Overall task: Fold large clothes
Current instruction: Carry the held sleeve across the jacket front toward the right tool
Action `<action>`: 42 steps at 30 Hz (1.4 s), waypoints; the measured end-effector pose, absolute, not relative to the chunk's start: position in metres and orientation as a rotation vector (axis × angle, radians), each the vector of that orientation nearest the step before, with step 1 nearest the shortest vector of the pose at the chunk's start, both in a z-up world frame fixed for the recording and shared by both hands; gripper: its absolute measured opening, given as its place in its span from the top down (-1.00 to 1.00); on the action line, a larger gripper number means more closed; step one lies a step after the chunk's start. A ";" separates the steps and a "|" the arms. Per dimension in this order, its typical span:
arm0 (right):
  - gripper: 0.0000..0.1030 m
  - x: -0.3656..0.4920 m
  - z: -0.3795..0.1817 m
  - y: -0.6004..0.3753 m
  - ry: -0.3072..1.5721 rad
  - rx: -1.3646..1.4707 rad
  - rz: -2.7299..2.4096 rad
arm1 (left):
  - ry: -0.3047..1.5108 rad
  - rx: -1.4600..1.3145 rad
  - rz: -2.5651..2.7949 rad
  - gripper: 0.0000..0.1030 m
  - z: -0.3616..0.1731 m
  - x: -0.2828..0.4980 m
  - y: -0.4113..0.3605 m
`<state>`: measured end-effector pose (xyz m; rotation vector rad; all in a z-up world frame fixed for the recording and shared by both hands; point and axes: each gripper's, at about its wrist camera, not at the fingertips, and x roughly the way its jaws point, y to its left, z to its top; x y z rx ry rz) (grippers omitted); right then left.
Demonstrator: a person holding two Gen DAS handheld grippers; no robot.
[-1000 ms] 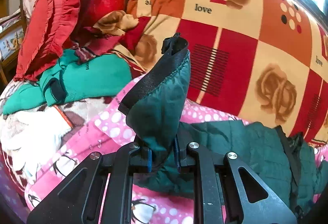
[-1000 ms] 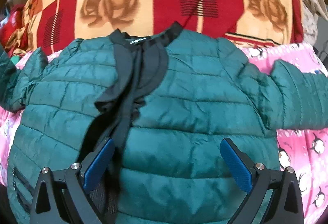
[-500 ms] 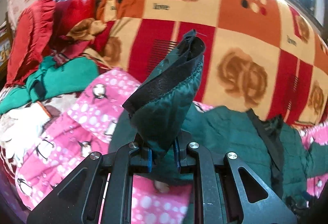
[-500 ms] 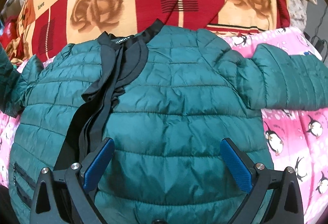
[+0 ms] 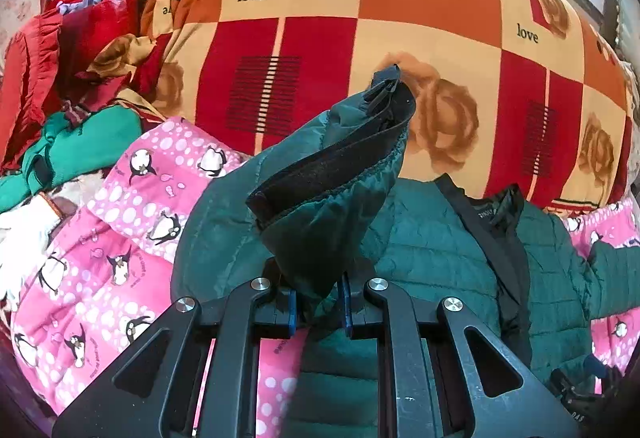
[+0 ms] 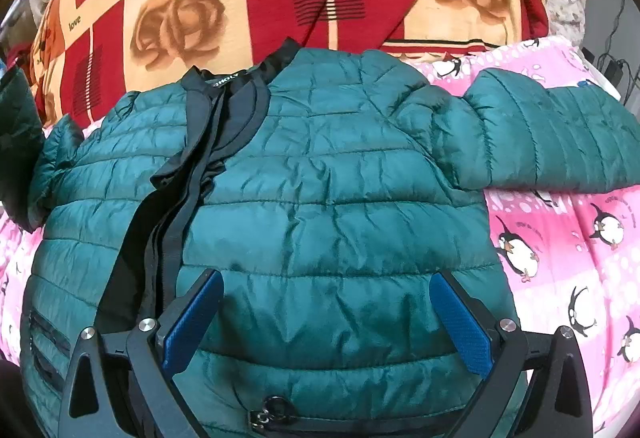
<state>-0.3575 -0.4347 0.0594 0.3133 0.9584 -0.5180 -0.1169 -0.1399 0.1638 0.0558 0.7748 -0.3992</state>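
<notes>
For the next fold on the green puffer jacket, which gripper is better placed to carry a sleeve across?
Left. The left gripper is already shut on the sleeve cuff, lifted above the jacket. The right gripper hangs open over the jacket's lower front, holding nothing.

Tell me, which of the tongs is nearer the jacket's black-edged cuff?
Left. The left tongs are clamped on the sleeve just below the cuff. The right tongs hover open over the jacket body, away from it.
</notes>
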 end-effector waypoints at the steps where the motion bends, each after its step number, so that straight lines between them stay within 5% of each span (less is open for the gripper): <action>1: -0.99 -0.358 0.060 -0.435 0.959 0.314 -0.519 | 0.775 0.058 -0.401 0.72 0.164 -0.118 -0.141; 42: -0.99 -0.405 0.066 -0.475 0.914 0.418 -0.587 | 0.842 0.219 -0.697 0.72 0.151 -0.197 -0.300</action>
